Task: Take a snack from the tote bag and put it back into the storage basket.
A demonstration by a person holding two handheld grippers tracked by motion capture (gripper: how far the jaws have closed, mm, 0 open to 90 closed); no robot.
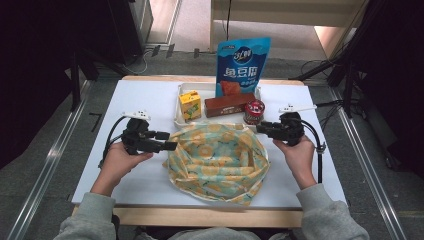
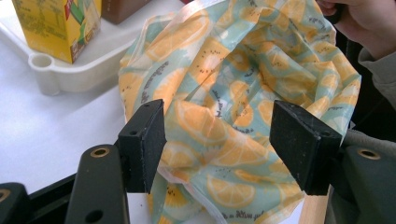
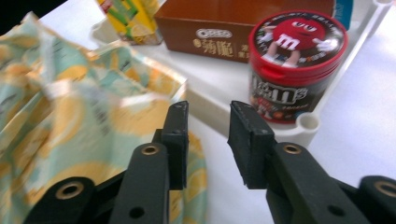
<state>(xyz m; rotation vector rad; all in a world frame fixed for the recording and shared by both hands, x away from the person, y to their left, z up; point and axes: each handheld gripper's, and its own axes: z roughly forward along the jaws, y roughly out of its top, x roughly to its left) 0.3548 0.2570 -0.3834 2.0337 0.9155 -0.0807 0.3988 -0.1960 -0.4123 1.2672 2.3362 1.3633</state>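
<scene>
Lying between released left gripper point(image 1: 170, 145) and released right gripper point(image 1: 259, 128), fruit-print bag point(image 1: 217, 160).

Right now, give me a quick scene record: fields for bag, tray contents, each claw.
bag: fruit-print bag at table centre, mouth open upward
tray: white tray behind the bag, touching its far edge
tray contents: yellow carton, brown box, red-lidded candy tub, blue pouch standing at the back
left claw: left claw open, jaws either side of the bag's rim, not pressing on it
right claw: right claw open, nothing between the jaws, beside the bag's rim and aimed at the tub
</scene>
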